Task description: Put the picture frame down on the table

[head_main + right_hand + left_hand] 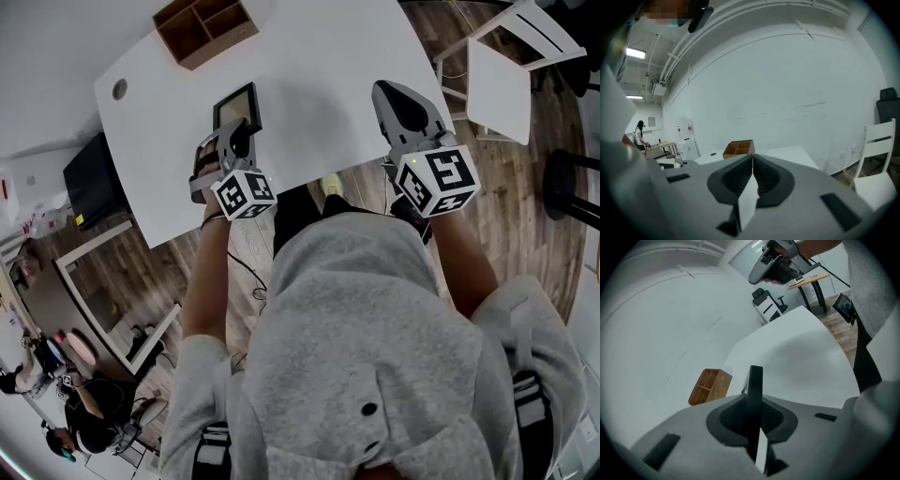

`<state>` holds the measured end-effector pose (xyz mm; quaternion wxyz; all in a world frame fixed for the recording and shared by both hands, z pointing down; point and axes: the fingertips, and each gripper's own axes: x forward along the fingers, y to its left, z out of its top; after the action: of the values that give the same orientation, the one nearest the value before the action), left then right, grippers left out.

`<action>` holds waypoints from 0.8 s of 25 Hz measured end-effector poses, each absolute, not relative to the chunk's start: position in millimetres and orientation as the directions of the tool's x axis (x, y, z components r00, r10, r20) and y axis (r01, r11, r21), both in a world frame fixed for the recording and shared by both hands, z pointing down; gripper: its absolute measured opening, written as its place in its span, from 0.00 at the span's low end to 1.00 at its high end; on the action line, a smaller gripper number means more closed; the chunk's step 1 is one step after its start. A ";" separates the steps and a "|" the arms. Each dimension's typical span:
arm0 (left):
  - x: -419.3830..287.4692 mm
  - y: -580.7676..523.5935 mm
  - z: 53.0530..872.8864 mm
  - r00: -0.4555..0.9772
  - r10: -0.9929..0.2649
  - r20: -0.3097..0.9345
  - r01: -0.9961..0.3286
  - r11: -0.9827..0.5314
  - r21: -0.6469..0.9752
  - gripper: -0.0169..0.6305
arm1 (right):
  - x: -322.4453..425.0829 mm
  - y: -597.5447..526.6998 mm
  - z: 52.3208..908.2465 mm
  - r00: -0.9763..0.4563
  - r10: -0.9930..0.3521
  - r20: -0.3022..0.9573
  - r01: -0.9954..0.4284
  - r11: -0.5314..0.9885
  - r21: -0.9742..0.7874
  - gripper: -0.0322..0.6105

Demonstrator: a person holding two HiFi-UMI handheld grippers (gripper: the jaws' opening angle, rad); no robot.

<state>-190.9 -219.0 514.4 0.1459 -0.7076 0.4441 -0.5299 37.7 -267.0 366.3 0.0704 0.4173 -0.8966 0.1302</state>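
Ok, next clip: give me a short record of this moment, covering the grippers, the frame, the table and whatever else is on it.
left gripper: shut on the picture frame, which sits edge-on between its jaws
right gripper: shut, empty, over the near edge of the table
picture frame: dark, over the table; contact with it unclear
wooden organizer: at the table's far end, apart from the frame
task state: frame not yet released

White table (309, 84), viewed steeply from above. A wooden organiser (204, 30) with open compartments stood on the top at its far edge. A round cable hole (119, 89) pierced the top near its left corner, well apart from the organiser.
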 end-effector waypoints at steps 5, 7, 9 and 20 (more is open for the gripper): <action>-193.9 -234.8 524.1 0.046 -0.752 0.657 -0.429 -0.609 -0.667 0.10 | 45.1 -268.9 365.5 -0.626 -0.743 0.236 -0.780 0.602 -0.171 0.09; -195.8 -239.1 530.4 0.056 -0.735 0.676 -0.411 -0.634 -0.655 0.11 | 46.8 -270.1 365.3 -0.617 -0.751 0.235 -0.787 0.593 -0.170 0.09; -196.1 -239.4 539.0 0.081 -0.717 0.693 -0.420 -0.655 -0.628 0.14 | 49.3 -270.1 366.3 -0.607 -0.758 0.238 -0.795 0.583 -0.168 0.09; -185.0 -233.9 553.5 0.167 -0.658 0.734 -0.451 -0.713 -0.536 0.24 | 55.7 -274.5 369.2 -0.585 -0.771 0.252 -0.811 0.564 -0.158 0.09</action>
<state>-185.0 -233.9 553.5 0.0973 -0.7577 0.3660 -0.5315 55.7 -274.5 369.2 0.0770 0.4489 -0.8808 0.1292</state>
